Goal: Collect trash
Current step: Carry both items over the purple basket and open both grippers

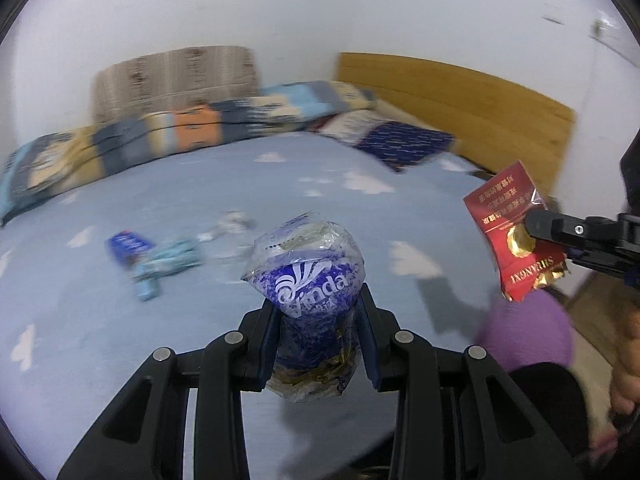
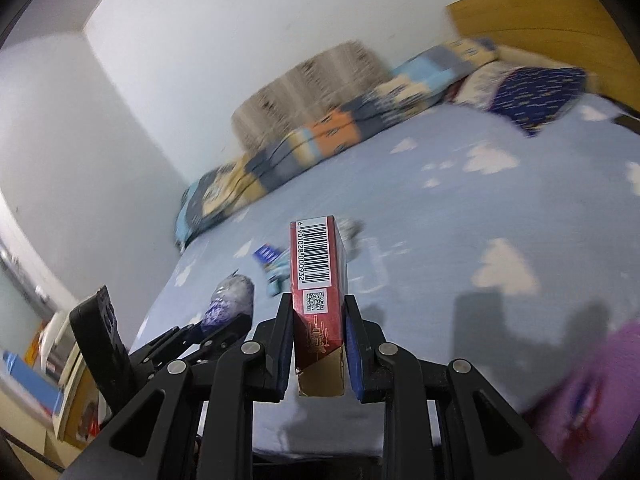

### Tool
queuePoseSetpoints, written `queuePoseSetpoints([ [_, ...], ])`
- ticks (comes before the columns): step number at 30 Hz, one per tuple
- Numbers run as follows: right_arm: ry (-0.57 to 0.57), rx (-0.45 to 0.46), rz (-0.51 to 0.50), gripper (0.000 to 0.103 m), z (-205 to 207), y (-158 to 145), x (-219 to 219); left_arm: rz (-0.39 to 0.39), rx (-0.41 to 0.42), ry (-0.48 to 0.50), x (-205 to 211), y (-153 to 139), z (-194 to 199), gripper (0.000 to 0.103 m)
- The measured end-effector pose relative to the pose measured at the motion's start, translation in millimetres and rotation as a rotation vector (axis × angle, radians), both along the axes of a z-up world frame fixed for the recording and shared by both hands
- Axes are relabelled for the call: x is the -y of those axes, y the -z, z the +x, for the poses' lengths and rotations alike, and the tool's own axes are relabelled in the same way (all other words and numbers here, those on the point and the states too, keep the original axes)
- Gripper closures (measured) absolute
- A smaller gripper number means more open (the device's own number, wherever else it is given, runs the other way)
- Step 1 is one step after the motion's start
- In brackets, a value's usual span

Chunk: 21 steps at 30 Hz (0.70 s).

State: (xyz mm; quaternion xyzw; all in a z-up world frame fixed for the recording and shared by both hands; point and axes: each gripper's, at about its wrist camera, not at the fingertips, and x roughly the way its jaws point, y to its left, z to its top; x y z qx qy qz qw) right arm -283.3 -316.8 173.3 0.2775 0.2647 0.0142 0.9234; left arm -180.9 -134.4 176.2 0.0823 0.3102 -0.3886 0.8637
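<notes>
L tongs (image 1: 320, 320) clamped on blue plastic wrapper (image 1: 310, 280), R tongs (image 2: 318, 328) on red pack (image 2: 318, 280). More wrappers (image 1: 160, 256) on cloud-print bed (image 1: 360, 208); folded quilt (image 1: 160, 136) by wall.

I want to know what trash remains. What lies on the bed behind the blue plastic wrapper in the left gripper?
Behind the blue plastic wrapper on the bed lie a small blue packet, a light blue wrapper and a blurred clear wrapper. What lies directly behind it is hidden.
</notes>
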Motion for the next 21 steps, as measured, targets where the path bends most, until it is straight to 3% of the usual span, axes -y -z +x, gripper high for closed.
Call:
queuePoseSetpoints([
  [7, 0.235, -0.023, 0.022, 0.079, -97.8, 3.1, 70.3, -0.026, -0.085, 0.258, 84.4, -13.2, -52.8, 0.069],
  [13, 0.424, -0.070, 0.061, 0.079, -171.2, 24.4, 122.2, 0.015, -0.174, 0.452, 166.9, -4.7, -102.7, 0.069],
  [17, 0.495, -0.099, 0.102, 0.078, -195.6, 42.6, 149.8, 0.075, -0.217, 0.542, 212.2, 10.4, -131.9, 0.068],
  [19, 0.514, -0.116, 0.123, 0.076, -201.1, 52.8, 159.8, 0.100, -0.236, 0.556, 227.1, 18.1, -139.1, 0.048],
  [21, 0.544, -0.144, 0.125, 0.074, -203.7, 61.4, 168.7, 0.107, -0.252, 0.556, 237.4, 21.7, -142.1, 0.046],
])
